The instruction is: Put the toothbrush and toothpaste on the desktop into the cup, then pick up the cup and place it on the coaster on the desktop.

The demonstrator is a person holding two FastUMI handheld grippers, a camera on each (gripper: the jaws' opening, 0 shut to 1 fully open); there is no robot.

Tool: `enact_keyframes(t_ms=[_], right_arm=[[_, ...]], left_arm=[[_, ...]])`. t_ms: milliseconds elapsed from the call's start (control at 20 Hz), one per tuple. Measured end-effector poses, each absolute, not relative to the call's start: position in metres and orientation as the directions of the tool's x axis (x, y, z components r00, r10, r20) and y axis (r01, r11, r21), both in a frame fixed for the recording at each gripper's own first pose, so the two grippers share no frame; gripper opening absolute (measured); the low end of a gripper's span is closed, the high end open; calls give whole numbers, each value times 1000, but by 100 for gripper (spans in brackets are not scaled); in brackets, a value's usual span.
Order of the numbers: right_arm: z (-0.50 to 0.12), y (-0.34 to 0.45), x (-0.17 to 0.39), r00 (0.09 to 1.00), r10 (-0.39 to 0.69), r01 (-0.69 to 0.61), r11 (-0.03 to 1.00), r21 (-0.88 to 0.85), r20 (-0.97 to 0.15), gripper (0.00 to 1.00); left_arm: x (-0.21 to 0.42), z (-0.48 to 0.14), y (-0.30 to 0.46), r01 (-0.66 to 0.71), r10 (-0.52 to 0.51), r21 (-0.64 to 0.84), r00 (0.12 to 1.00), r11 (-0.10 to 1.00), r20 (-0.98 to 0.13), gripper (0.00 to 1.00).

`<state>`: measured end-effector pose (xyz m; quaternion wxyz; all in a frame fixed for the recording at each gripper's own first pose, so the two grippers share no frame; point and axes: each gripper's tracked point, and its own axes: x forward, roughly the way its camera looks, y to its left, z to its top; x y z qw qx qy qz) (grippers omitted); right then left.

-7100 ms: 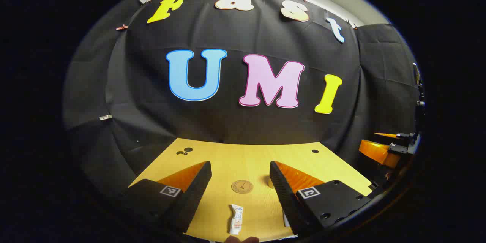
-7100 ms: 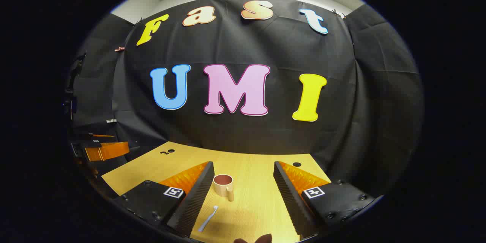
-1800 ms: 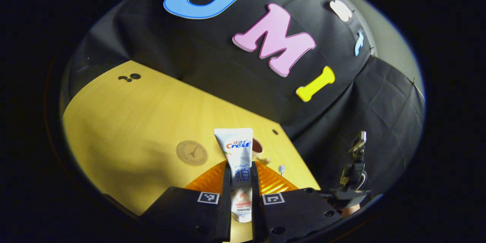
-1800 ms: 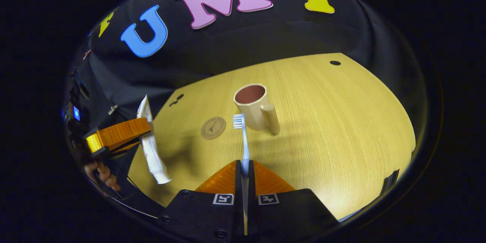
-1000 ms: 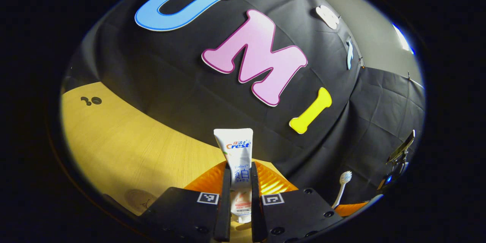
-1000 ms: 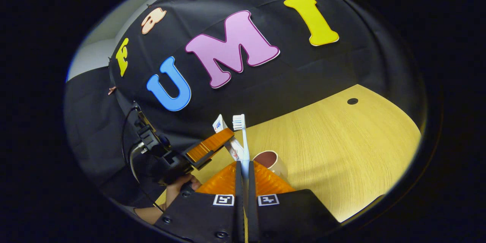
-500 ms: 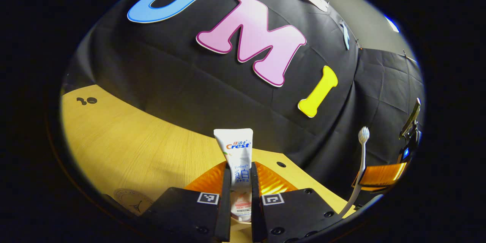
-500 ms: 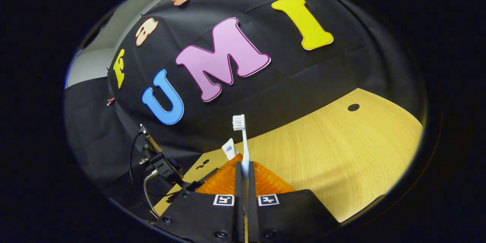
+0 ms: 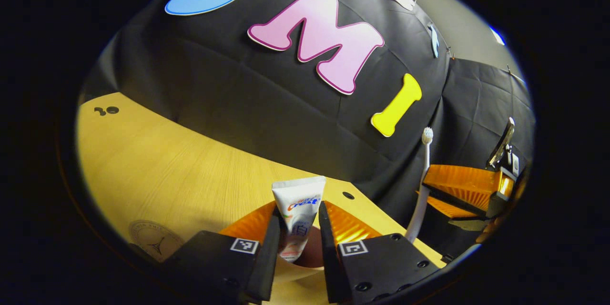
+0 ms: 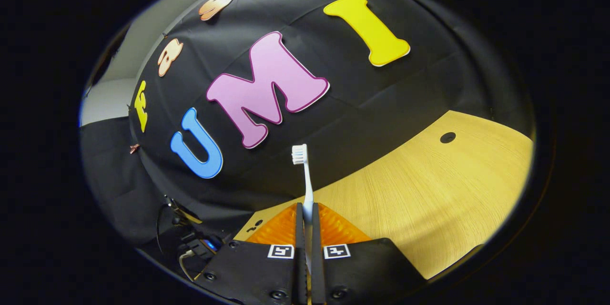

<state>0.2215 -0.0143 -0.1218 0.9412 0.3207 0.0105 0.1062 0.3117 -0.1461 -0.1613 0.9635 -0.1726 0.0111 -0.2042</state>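
Toothpaste tube [image 9: 299,212] is seen between the slightly parted fingers of the left gripper [image 9: 296,228], its lower end dropped into the cup [image 9: 310,259] just below. Toothbrush [image 10: 305,178] is clamped upright by the right gripper [image 10: 306,221]. Coaster [image 9: 152,239] sits near the table's [image 9: 157,171] edge.

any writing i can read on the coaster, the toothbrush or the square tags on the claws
Round brown wooden coaster: what looks like a ring of lettering around a centre emblem, too small to read.
Left claw, square white tags: black-and-white code pattern, no letters or numbers.
Right claw, square tags: same kind of pattern, no text.
Pale blue plastic toothbrush: no print visible.
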Motion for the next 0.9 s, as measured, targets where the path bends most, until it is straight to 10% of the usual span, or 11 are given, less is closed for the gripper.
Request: enact_keyframes(t_ms=[150, 900], right_arm=[[-121, -12, 234, 979, 191, -190, 754, 628, 66, 8], [-171, 25, 267, 984, 171, -161, 764, 625, 45, 8]], left_arm=[[306, -158, -142, 388, -397, -346, 917, 855, 46, 60], [215, -154, -98, 390, -400, -308, 916, 868, 35, 51]])
